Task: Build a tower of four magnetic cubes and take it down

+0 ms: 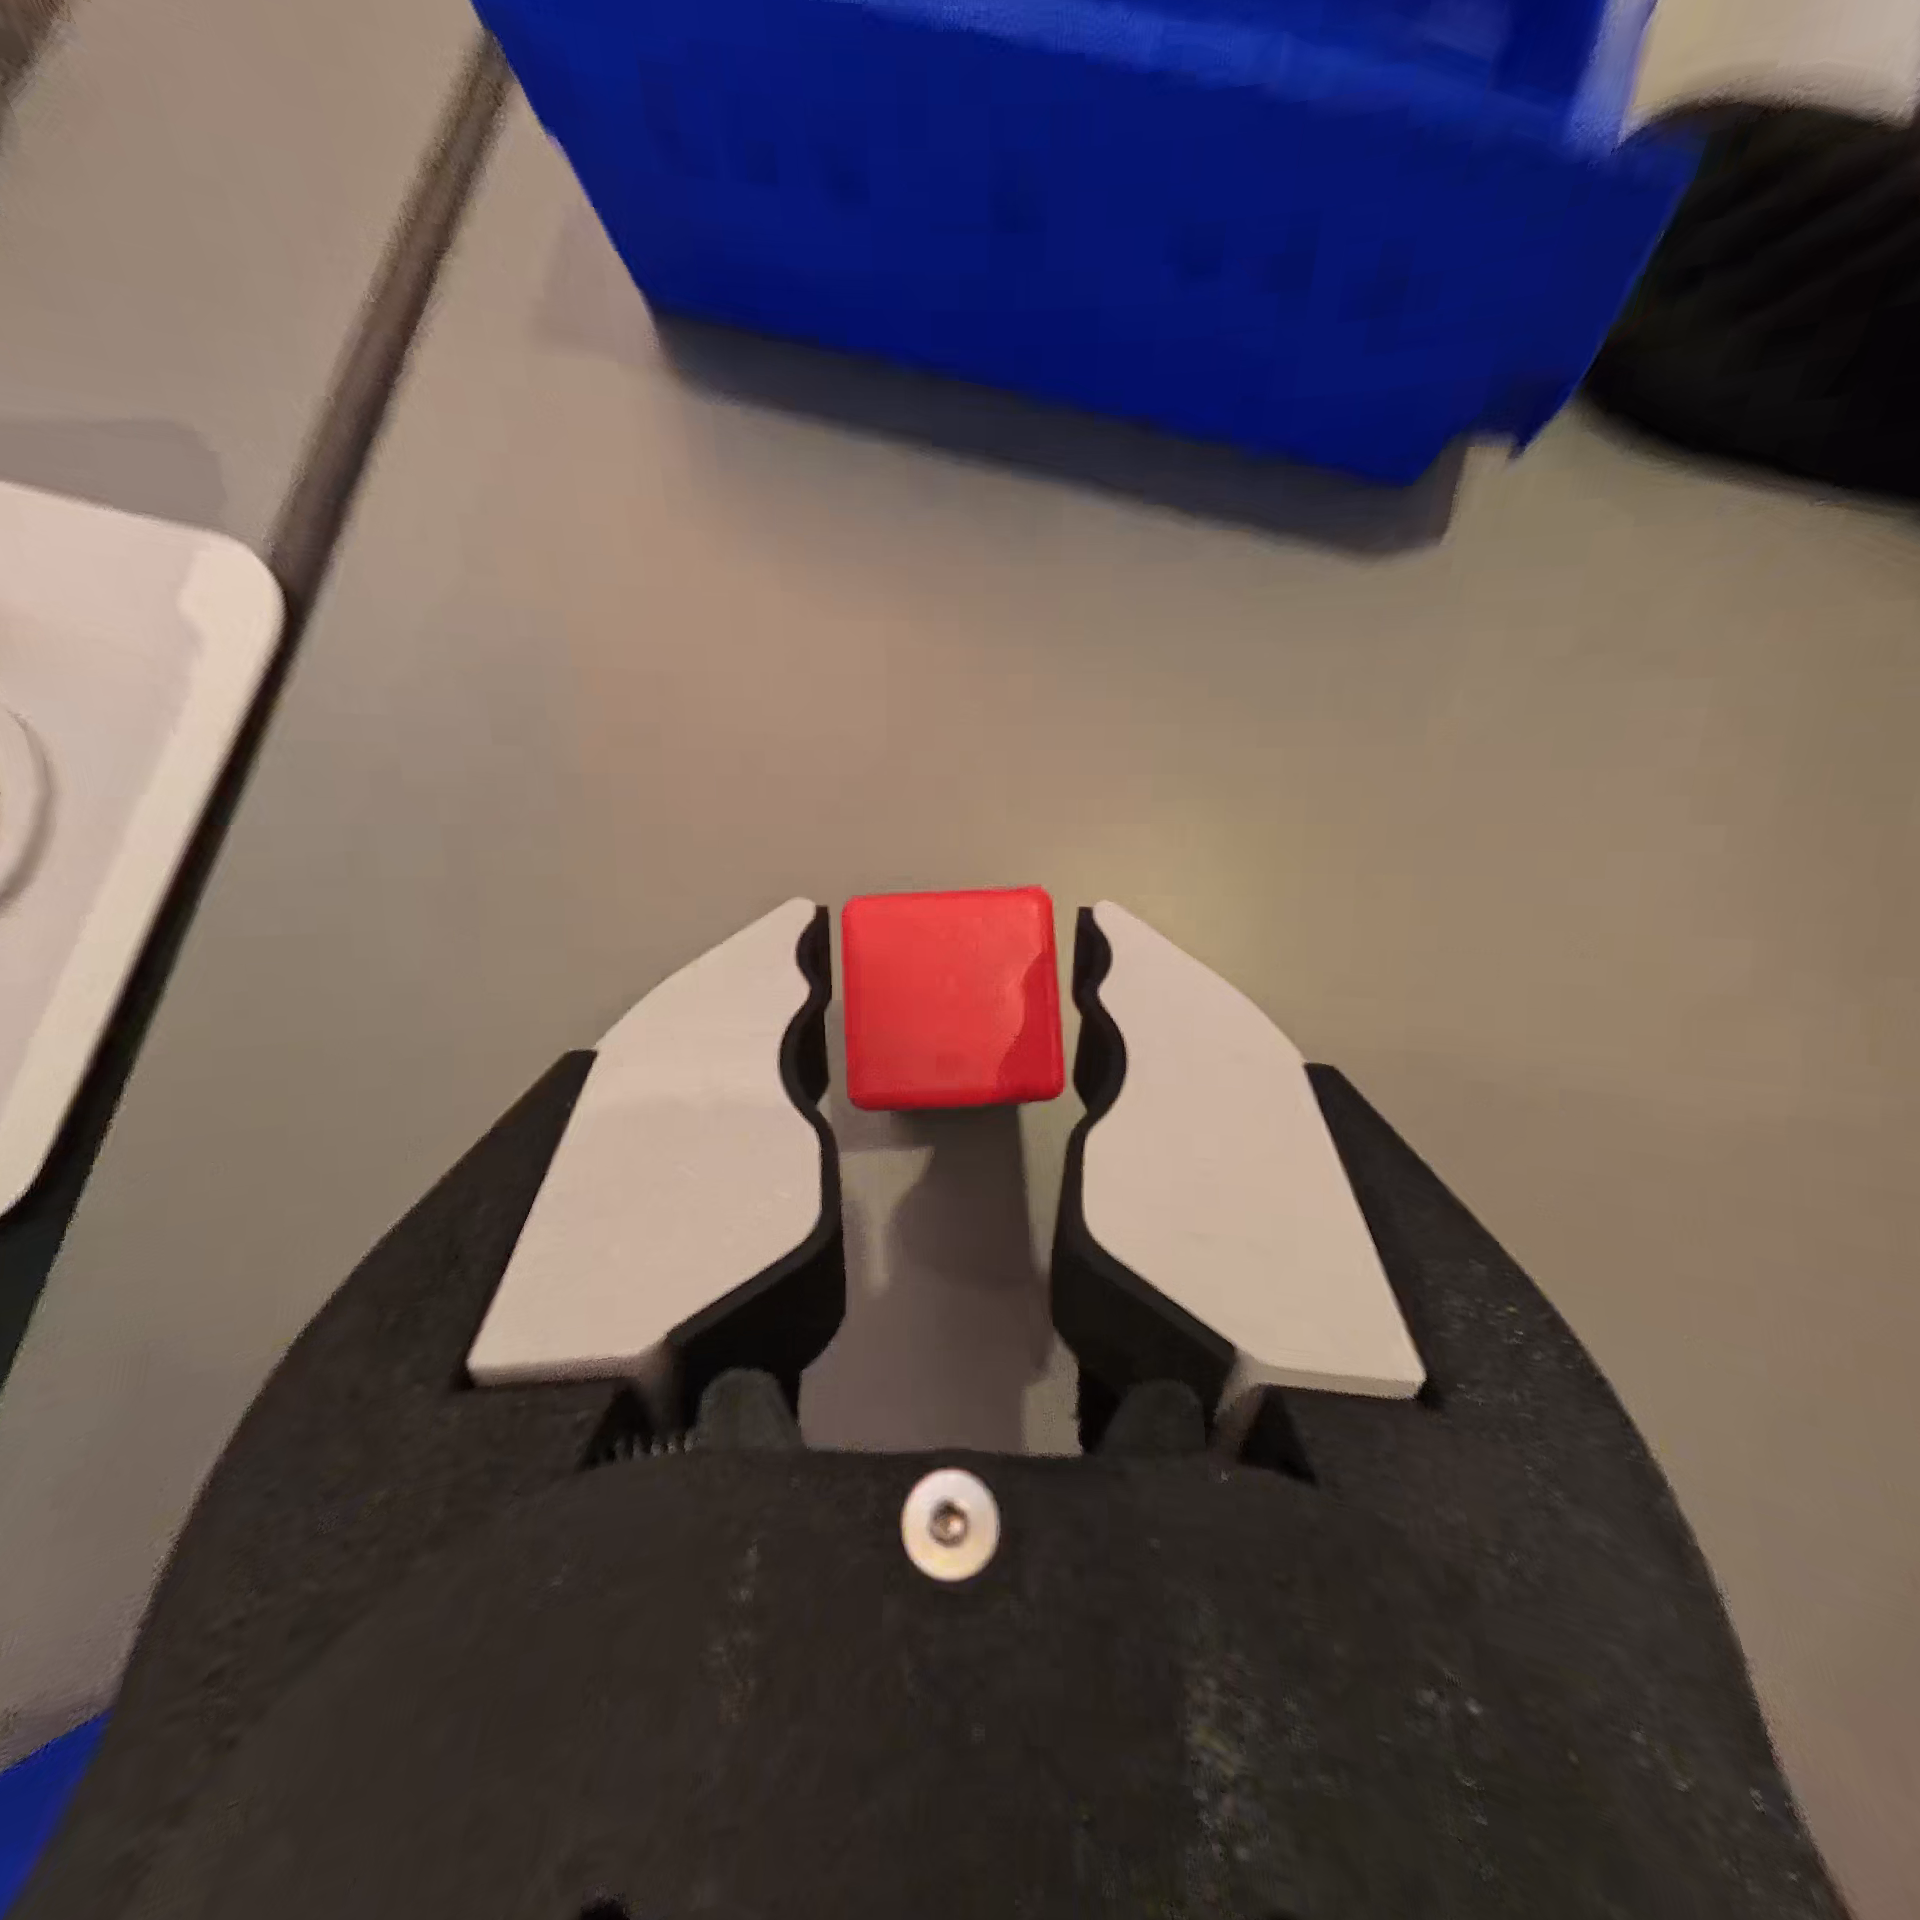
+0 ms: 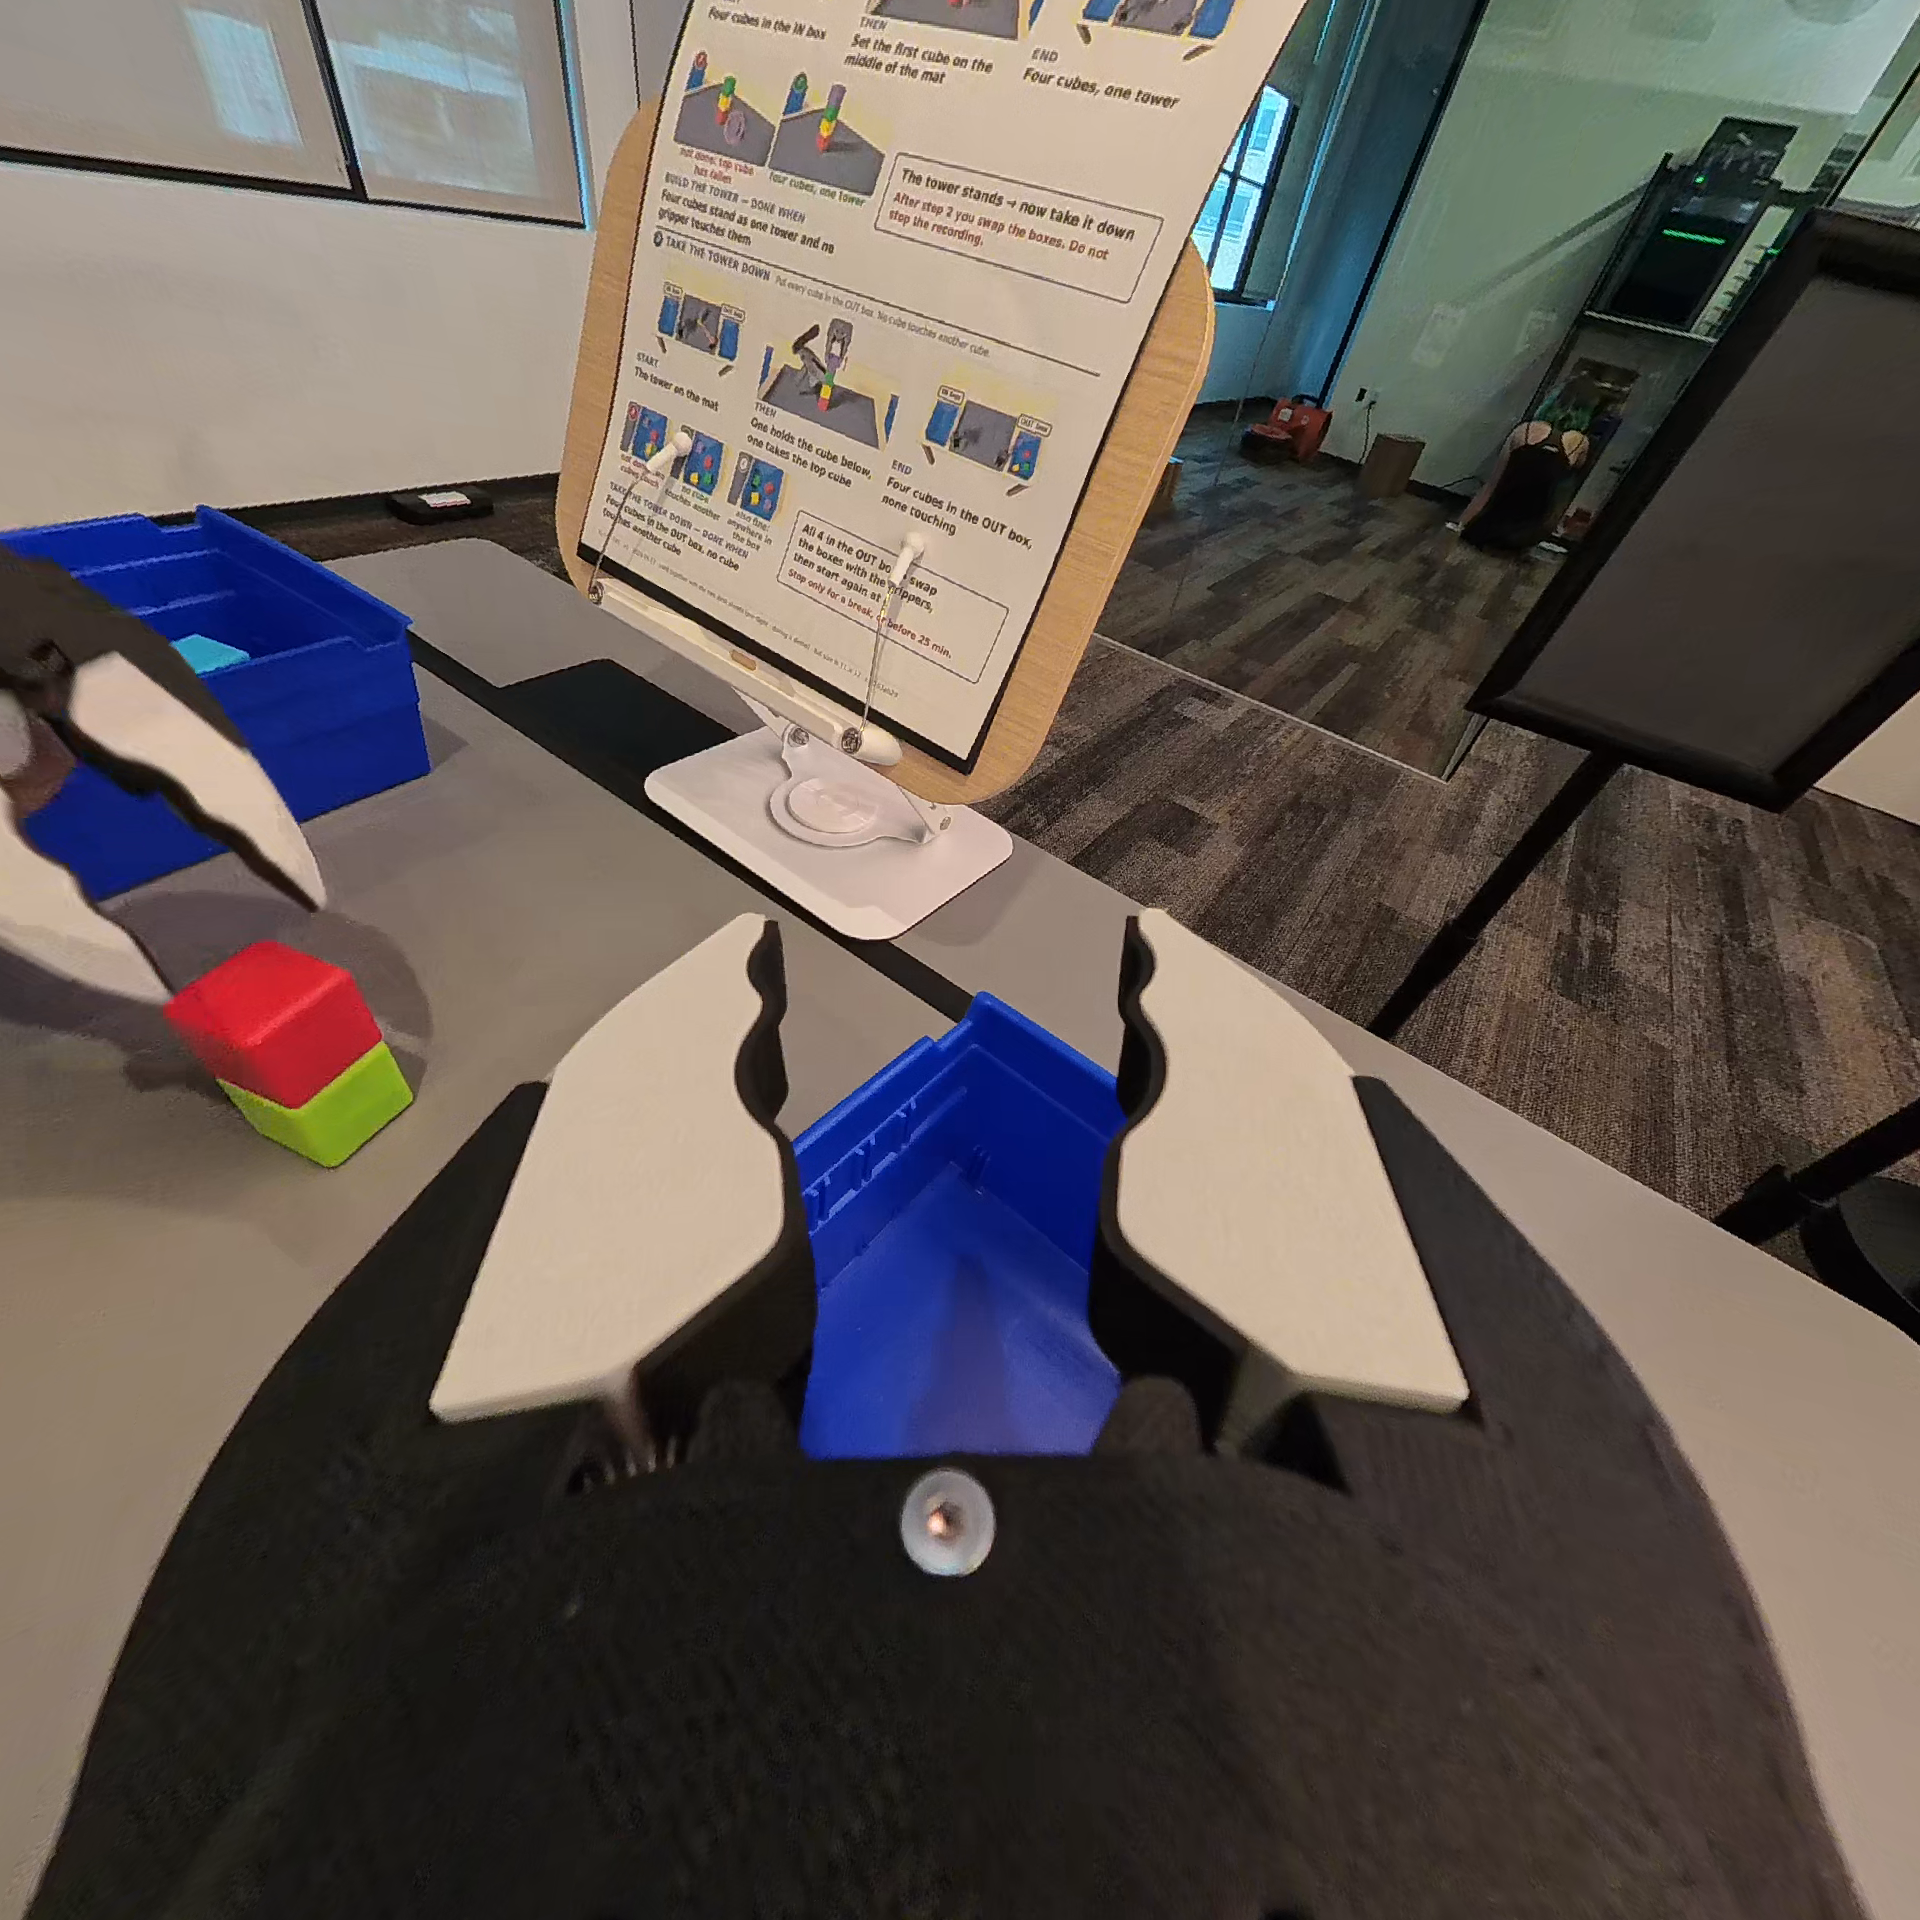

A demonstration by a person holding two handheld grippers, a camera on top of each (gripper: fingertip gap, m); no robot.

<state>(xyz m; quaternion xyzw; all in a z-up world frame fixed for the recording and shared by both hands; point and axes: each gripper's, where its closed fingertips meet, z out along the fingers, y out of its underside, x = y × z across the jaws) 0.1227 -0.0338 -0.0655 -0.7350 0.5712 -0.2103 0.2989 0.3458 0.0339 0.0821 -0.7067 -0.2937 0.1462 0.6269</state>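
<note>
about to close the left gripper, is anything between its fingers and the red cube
Nothing visible. The red cube sits right between the open left gripper fingers, with only thin gaps of bare table on each side. It rests on the green cube, seen in the right wrist view.

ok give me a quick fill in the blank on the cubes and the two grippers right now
1. The red cube sits on top of the ____ cube.
2. The left gripper has its fingers on either side of the ____ cube.
3. The right gripper is open and holds ____.
4. A light blue cube lies inside a ____ bin.

Missing words: green; red; nothing; blue
</note>
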